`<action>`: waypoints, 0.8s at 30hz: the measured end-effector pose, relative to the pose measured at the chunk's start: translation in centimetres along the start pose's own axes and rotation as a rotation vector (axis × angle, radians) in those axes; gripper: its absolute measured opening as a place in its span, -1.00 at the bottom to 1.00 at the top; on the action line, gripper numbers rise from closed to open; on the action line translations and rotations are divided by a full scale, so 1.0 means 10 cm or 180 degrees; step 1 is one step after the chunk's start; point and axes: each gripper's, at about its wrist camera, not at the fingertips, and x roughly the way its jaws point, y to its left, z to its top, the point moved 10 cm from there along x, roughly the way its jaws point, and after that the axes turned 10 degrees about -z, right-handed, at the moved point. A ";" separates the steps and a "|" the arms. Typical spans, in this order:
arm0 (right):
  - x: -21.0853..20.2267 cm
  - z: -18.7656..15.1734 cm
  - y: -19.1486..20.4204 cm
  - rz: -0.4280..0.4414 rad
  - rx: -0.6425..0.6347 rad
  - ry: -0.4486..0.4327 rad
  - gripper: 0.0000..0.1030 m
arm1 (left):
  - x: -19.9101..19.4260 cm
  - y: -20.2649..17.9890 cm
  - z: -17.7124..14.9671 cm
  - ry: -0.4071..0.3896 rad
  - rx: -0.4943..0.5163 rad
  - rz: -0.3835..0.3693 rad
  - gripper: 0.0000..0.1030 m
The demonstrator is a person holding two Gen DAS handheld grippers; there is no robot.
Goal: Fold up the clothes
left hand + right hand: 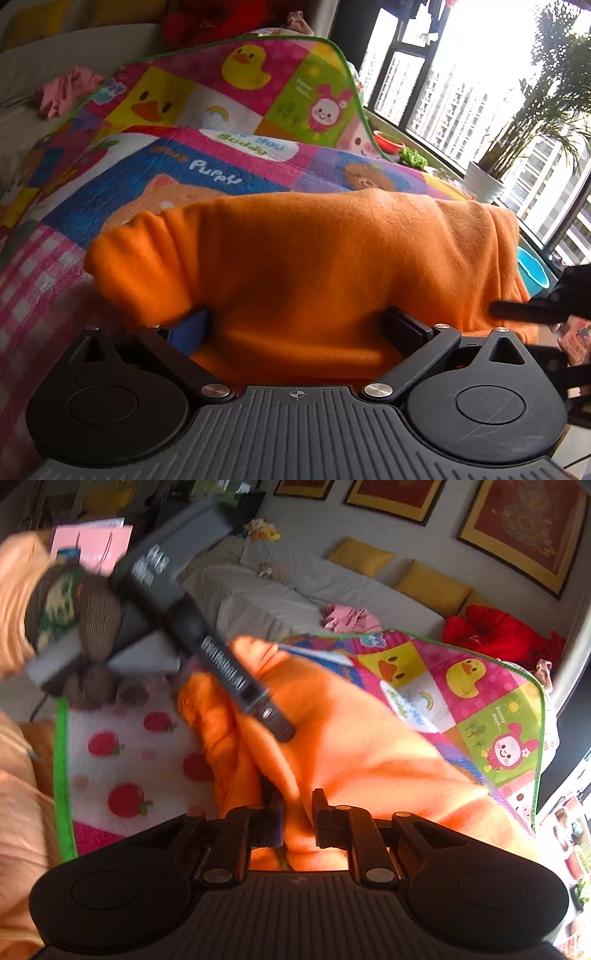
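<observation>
An orange fleece garment (314, 258) lies bunched on a colourful cartoon mat (229, 92). My left gripper (299, 319) stands open and wide, and the fleece bulges up between its two fingers and hides their tips. In the right wrist view the same orange garment (351, 746) fills the middle. My right gripper (297, 812) has a narrow gap with a fold of fleece in it, and the pads look apart from the cloth. A gloved hand (74, 605) holds the left tool, blurred, and one of its fingers (258, 705) reaches down onto the fleece.
A grey-covered sofa (288, 590) behind the mat bears a pink garment (351, 618), a red garment (498, 631) and yellow cushions (432, 579). Peach cloth (22, 812) lies at the mat's left edge. A window, a potted plant (487, 181) and a blue basin (532, 273) stand beyond the right side.
</observation>
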 end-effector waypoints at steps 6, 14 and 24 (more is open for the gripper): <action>-0.01 0.25 -0.51 -0.0240 0.0795 -0.0132 0.24 | 0.03 0.02 -0.01 -0.0048 -0.0009 -0.0014 1.00; 0.55 -0.13 -0.44 -0.0525 0.1031 0.0493 0.32 | 0.02 0.02 -0.06 0.0002 0.0039 -0.0050 1.00; 0.27 -0.54 -0.48 -0.0700 0.1129 0.0771 0.83 | -0.03 0.01 -0.11 -0.0069 0.0060 0.0004 1.00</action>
